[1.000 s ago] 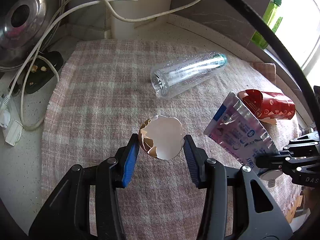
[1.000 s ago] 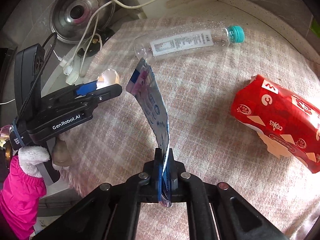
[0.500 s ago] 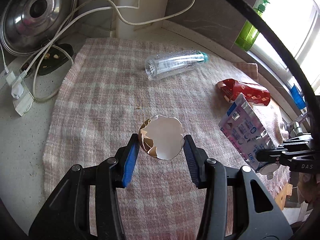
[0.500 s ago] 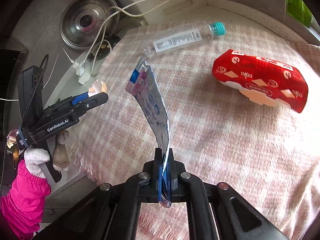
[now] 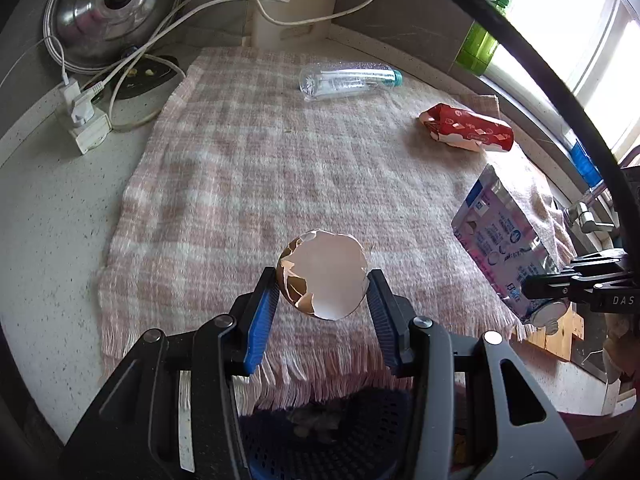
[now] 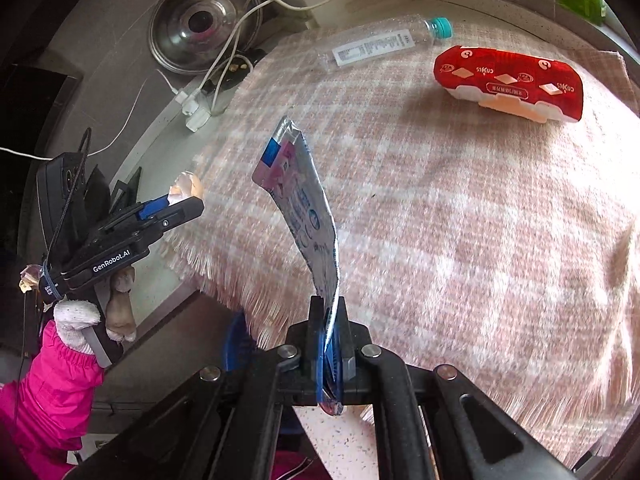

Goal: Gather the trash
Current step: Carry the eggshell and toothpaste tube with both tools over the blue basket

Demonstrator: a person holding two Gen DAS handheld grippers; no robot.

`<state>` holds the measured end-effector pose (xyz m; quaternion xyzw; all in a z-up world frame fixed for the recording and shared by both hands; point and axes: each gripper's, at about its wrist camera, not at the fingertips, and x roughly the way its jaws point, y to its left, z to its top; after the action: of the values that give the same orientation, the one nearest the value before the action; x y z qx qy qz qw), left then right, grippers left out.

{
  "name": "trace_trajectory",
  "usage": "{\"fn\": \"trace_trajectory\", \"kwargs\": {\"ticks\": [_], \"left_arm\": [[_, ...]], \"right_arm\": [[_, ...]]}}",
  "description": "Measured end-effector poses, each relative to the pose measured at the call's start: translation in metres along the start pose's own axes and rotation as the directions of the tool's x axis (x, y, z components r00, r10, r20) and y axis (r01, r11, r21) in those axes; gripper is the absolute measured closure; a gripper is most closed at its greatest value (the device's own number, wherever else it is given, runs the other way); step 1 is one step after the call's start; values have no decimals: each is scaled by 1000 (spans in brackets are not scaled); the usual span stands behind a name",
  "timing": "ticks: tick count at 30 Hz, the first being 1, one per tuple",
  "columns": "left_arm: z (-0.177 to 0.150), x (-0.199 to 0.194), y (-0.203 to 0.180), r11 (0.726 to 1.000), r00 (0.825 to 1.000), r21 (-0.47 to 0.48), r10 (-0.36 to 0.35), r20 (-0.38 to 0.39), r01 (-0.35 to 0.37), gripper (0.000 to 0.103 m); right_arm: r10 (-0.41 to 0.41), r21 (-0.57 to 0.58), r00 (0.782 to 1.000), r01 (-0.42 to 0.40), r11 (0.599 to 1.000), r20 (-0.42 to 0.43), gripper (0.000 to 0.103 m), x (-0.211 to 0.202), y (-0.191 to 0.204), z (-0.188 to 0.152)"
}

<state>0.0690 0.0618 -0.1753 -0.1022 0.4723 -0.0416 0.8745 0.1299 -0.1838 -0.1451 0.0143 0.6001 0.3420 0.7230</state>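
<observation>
My left gripper [image 5: 323, 280] is shut on a broken eggshell [image 5: 322, 274] and holds it above the front fringe of the pink checked cloth [image 5: 280, 168]. My right gripper [image 6: 329, 312] is shut on a flat foil wrapper [image 6: 304, 204], also seen in the left wrist view [image 5: 500, 240]. A clear plastic bottle [image 5: 348, 80] and a red package [image 5: 468, 130] lie on the cloth's far side; both also show in the right wrist view, bottle [image 6: 384, 44], package [image 6: 508, 76]. The left gripper [image 6: 180, 204] shows at the left there.
A dark blue perforated basket [image 5: 320, 436] sits below the counter's front edge, under my left gripper. A steel lid [image 5: 108, 12], white cables and a plug strip [image 5: 84, 128] lie at the back left. A green soap bottle [image 5: 480, 40] stands by the window.
Both grippers have pulled back from the cloth toward the counter's front edge, each still holding its item. The basket has come into view below the left gripper.
</observation>
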Motion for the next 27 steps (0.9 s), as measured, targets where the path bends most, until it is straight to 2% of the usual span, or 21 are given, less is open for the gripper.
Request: {"fn": "trace_trajectory", "kwargs": {"ticks": [8, 15, 27], "left_arm": [[-52, -24, 9, 998, 999, -51, 19, -28, -20, 57], [-94, -41, 7, 997, 999, -72, 28, -45, -31, 57], [-156, -28, 1, 994, 991, -101, 26, -133, -40, 57]], "right_arm": [[42, -37, 999, -43, 998, -33, 102, -2, 33, -42], [51, -71, 994, -57, 996, -92, 102, 14, 56, -74], [11, -110, 980, -33, 993, -199, 102, 54, 74, -110]]}}
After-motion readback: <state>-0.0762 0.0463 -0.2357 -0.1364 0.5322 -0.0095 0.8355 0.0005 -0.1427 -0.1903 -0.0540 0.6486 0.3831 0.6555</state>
